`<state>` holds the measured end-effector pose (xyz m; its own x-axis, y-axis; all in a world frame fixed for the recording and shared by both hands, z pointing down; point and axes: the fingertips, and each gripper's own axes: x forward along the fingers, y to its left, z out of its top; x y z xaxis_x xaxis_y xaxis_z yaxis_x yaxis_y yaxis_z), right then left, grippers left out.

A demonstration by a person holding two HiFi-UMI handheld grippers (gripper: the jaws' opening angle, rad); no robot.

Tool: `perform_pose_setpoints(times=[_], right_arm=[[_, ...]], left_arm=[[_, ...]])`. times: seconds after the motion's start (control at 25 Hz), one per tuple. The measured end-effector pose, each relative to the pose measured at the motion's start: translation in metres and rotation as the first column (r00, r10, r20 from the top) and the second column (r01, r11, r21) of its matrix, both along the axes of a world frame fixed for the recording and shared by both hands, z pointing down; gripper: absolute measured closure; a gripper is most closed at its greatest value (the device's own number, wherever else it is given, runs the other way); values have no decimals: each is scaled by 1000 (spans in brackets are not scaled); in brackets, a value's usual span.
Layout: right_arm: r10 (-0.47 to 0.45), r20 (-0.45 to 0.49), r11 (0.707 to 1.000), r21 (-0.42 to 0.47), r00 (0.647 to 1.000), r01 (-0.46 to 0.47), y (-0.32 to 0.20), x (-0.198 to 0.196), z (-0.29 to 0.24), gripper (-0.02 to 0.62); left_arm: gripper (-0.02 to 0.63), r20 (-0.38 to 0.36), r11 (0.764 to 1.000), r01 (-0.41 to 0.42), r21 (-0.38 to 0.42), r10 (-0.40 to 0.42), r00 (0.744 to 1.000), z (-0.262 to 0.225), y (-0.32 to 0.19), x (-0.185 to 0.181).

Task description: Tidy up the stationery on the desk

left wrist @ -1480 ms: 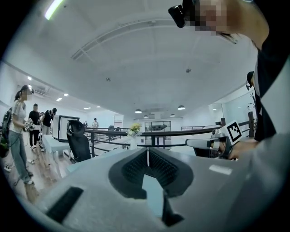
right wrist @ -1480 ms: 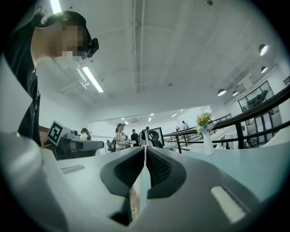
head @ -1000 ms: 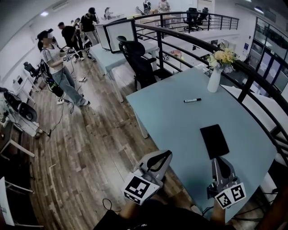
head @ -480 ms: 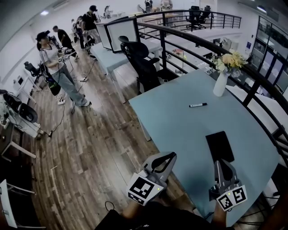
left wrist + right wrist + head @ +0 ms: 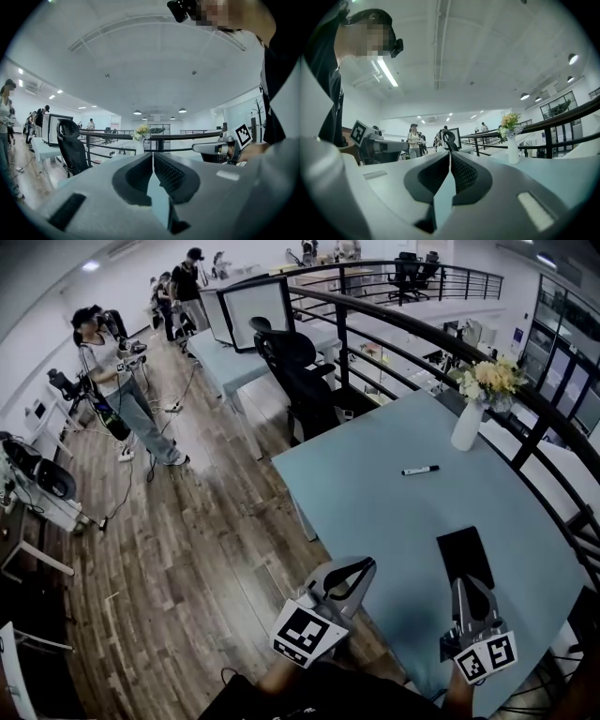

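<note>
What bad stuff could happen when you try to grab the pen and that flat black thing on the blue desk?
1. The flower vase stands beyond the marker, so a long reach might tip it.
2. The black pad lies flat on the desk, so jaws may shove it along instead of gripping it.
3. The left gripper and right gripper are both shut and empty. They must open before grabbing anything.

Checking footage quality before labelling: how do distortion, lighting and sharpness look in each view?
Head view: strong fisheye bows the railing, corners dark, marker on the desk sharp. Left gripper view: round black vignette, left tongs shut, nearest parts soft. Right gripper view: same vignette, ceiling strip light glares.
</note>
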<state>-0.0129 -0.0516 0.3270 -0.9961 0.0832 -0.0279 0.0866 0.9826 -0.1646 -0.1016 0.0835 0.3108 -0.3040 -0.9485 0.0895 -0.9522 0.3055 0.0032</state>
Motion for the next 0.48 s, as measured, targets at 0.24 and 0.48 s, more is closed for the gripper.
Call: perform_pose_setpoints(times=[0.24, 0.48], right_arm=[[35, -1, 999, 30, 999, -34, -2, -13, -7, 589], [48, 1, 995, 90, 999, -48, -3, -34, -15, 588]], left_arm=[[609, -4, 1000, -26, 1, 26, 1000, -2, -5, -17], [609, -9, 999, -47, 5, 47, 999, -1, -13, -40]])
